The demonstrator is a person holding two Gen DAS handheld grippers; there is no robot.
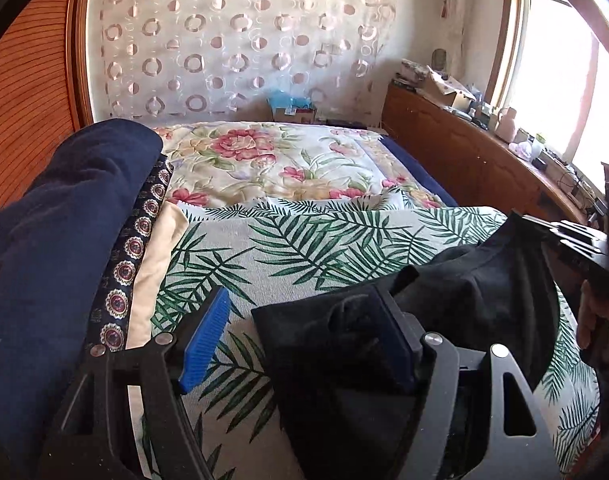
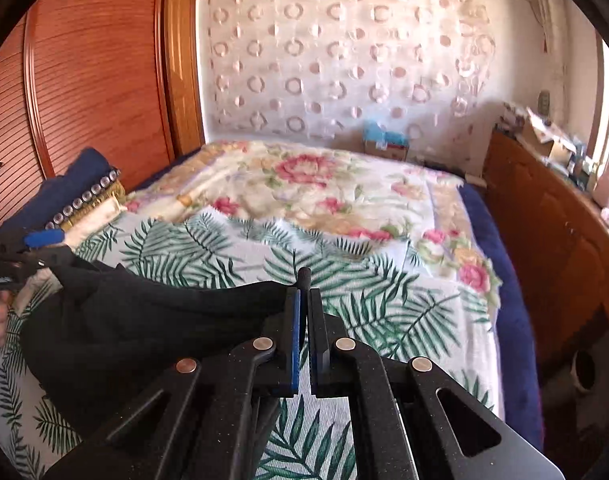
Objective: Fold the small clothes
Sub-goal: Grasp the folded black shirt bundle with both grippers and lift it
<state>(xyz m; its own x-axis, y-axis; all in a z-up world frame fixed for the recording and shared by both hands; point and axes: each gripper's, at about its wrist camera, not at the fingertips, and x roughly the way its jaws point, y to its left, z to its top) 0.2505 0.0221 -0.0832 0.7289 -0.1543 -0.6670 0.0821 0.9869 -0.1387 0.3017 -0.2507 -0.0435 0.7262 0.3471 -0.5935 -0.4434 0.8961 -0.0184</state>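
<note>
My right tool has its pads pressed together, and a thin bit of the black garment pokes up between the tips, so I'd call that a pinch on one edge or corner. From there the cloth runs off to the left in a taut-ish band, hanging a little above the bed rather than lying flat on it.

The left tool is a different story. It stands wide apart, and the black fabric is draped over its right finger, while the blue pad on the other finger is bare with nothing against it. So it's carrying the cloth on one finger, not clamping it. I can't tell if anything is tucked behind that pad.

The garment sits on the near end of the bed, over the palm-leaf cover, with the floral quilt further back. On the left edge there's a stack of folded textiles, navy on top. Whether those belong to this job I can't say.

Progress-wise I'd guess early on this piece: it's bunched and stretched between the tools, no clean fold lines visible. It needs to be laid out flat, then folded.
</note>
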